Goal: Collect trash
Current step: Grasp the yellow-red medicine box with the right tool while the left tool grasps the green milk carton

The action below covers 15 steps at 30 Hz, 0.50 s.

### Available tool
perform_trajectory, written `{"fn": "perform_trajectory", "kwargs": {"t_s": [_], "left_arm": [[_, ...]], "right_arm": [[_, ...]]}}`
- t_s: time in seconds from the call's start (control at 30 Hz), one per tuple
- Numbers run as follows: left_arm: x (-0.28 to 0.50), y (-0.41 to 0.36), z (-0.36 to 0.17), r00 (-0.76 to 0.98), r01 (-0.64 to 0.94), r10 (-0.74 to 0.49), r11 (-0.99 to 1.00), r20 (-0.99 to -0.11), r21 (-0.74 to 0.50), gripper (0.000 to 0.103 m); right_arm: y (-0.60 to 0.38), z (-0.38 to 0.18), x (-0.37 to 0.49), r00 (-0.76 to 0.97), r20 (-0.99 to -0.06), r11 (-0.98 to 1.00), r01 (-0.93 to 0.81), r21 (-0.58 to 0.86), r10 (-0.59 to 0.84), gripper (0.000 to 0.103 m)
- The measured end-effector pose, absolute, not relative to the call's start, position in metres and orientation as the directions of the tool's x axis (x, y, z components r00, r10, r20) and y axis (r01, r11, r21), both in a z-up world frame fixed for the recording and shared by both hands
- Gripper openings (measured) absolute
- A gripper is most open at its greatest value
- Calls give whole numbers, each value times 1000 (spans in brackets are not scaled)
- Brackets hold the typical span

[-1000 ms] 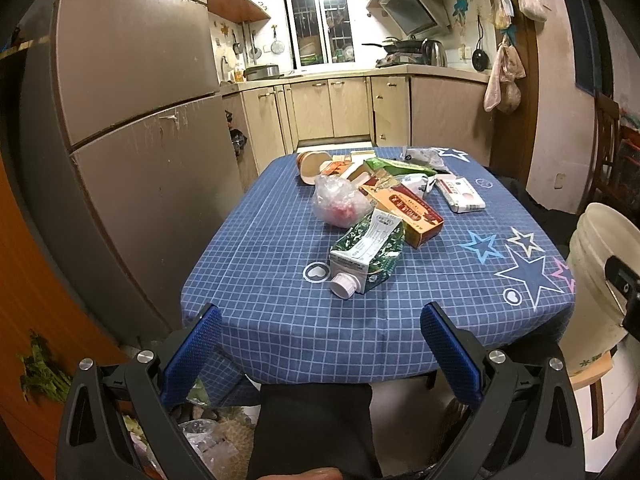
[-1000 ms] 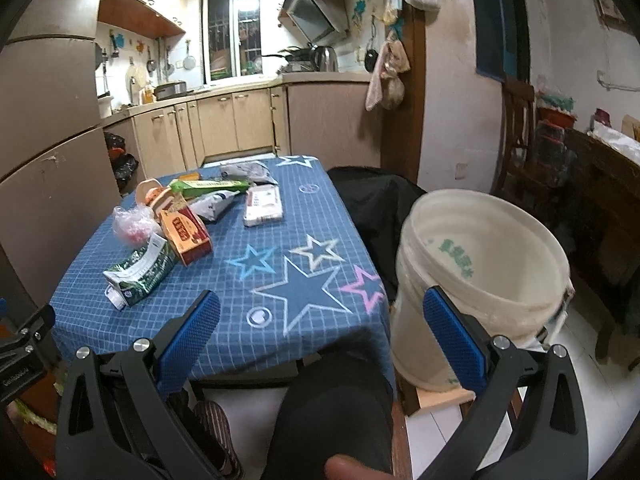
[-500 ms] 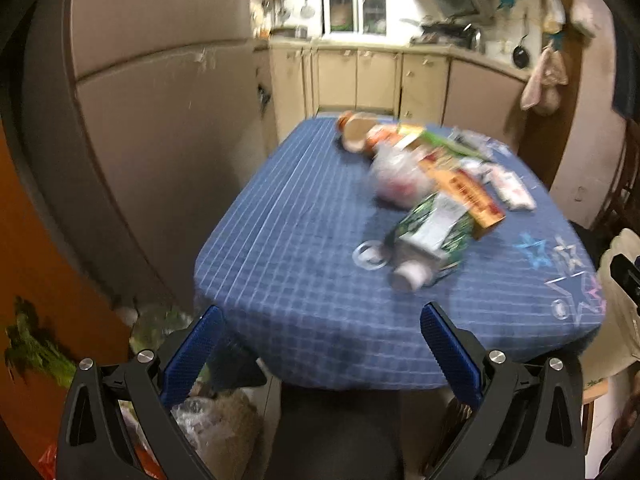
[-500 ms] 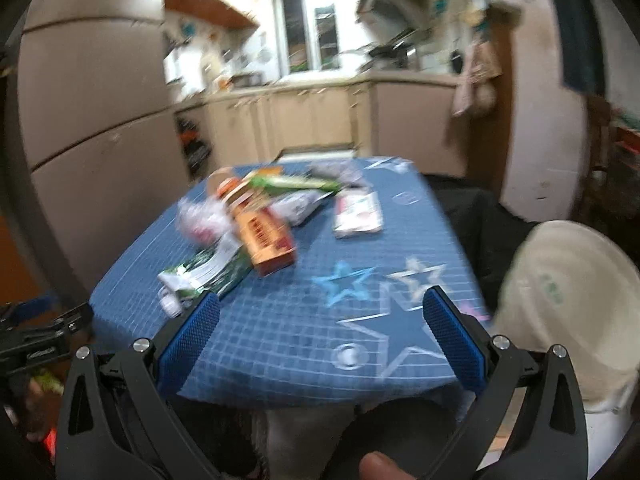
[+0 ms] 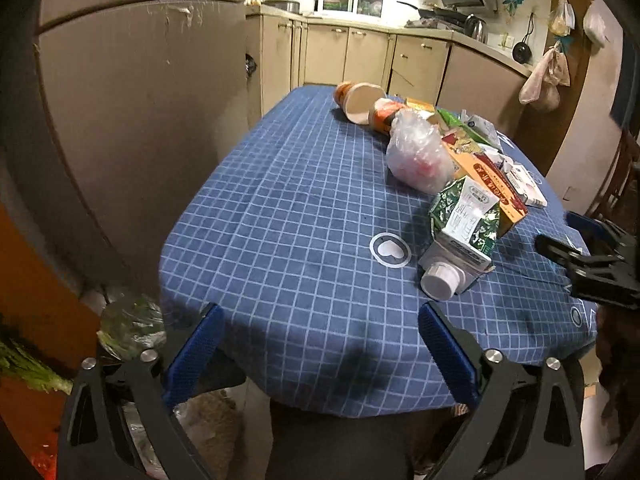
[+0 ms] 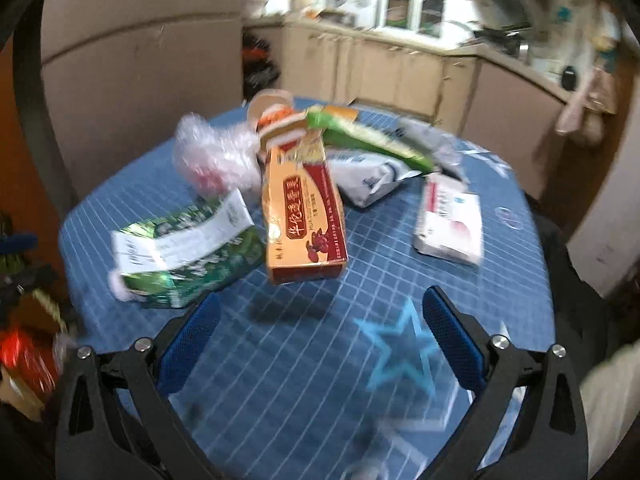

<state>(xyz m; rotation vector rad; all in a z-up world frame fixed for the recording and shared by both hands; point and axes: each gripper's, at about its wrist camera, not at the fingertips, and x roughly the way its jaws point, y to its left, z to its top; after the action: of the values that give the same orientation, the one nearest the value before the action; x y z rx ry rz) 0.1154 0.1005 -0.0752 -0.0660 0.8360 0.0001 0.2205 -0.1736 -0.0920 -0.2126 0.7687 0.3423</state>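
Swung in over the table (image 6: 280,380) since a second ago, both grippers. Right gripper (image 6: 320,332): jaws spread but just been closing a bit, nothing between, orange box (image 6: 304,216) just ahead, green milk carton (image 6: 188,248) ahead-left. Left gripper (image 5: 320,344): spread wide, empty, same carton (image 5: 460,236) ahead-right, plastic bag (image 5: 416,152) further out.

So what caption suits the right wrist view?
Open right tongs above blue checked tablecloth, facing orange box and green carton.
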Motion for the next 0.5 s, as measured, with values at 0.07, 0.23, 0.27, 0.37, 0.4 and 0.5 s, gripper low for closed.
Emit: {"fn": "perform_trajectory", "kwargs": {"t_s": [0.07, 0.23, 0.27, 0.37, 0.4, 0.5], "left_arm": [[123, 102, -79, 657, -21, -41, 997, -753, -73, 95], [137, 104, -82, 646, 4, -96, 992, -757, -122, 95], [139, 104, -82, 646, 8, -103, 992, -756, -128, 95], [144, 98, -81, 655, 31, -111, 992, -748, -120, 95], [145, 97, -81, 657, 40, -113, 993, -746, -115, 94], [149, 89, -79, 667, 78, -117, 993, -736, -87, 94]], "right_arm": [[-170, -99, 236, 640, -732, 907, -415, -75, 233, 87], [-159, -104, 260, 598, -760, 865, -493, -98, 255, 87], [-156, -104, 264, 595, -762, 861, -499, -101, 256, 87], [-154, -106, 280, 585, -769, 854, -510, -102, 258, 77], [-154, -107, 284, 574, -774, 852, -516, -88, 267, 76], [-154, -110, 292, 549, -784, 848, -528, -56, 290, 73]]}}
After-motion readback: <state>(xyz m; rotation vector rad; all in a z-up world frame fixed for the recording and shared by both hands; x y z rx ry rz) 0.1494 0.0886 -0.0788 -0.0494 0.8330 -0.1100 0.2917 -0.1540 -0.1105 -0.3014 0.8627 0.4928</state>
